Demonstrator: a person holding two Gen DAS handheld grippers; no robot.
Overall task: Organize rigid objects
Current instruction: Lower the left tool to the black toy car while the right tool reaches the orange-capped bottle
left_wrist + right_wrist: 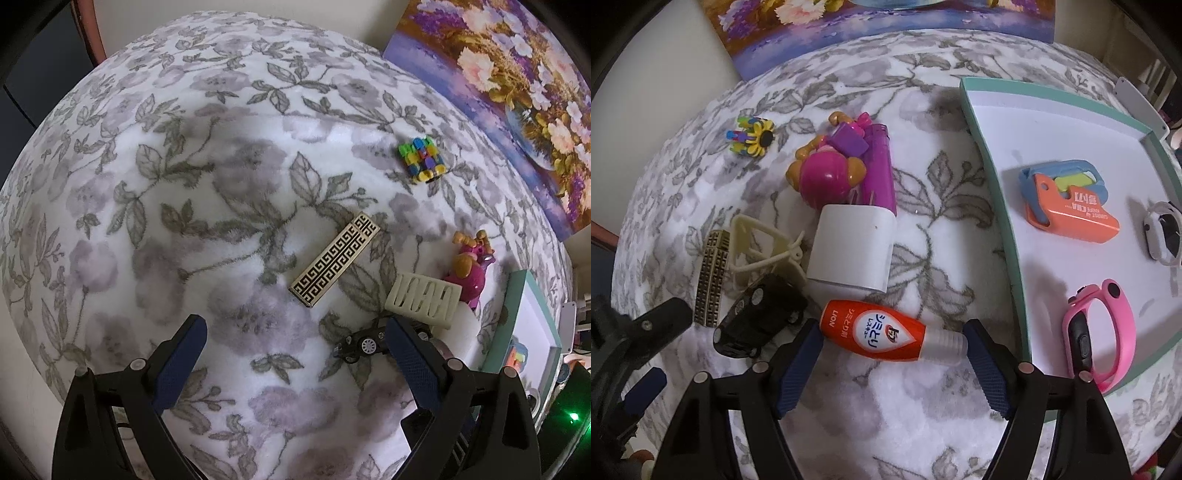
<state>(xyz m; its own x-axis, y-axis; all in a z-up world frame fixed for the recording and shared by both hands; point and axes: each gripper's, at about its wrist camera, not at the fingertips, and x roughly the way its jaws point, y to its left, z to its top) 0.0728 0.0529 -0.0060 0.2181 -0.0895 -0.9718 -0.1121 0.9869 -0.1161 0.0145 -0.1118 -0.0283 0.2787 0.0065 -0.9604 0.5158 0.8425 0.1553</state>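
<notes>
Right tool (892, 345): jaws wide, pointing steeply down. Orange bottle (882, 332) lies on its side between the pads, clear cap toward the right pad. Cap end looks at or just off the right pad; left pad sits just beside the bottle's base. Can't confirm pressing contact, so reading it as not gripped.

Left tool (295, 354): jaws wide, nothing between them, only the floral cloth (184, 221) covering the surface. Its right finger overlaps the black toy car (364, 345) in view; can't tell if touching.

Layout, right wrist view:
- Tray (982, 155), teal rim, white floor, on the right. Holds an orange-and-blue cutter (1067, 203), pink band (1108, 332), and a white round item (1161, 232) at the edge, partly cut off.
- White box (851, 251) just behind the bottle.
- Pink toy (827, 173) and purple lighter (877, 166) behind the box, side by side, touching.
- Cream clip (764, 247), patterned bar (711, 277) and the car clustered left of the box.
- Multicolour block toy (751, 138) further back left, apart from the rest.
- Painting (886, 33) leans at the far edge.

Left wrist view: the bar lies flat, diagonal, ahead of the tool.
</notes>
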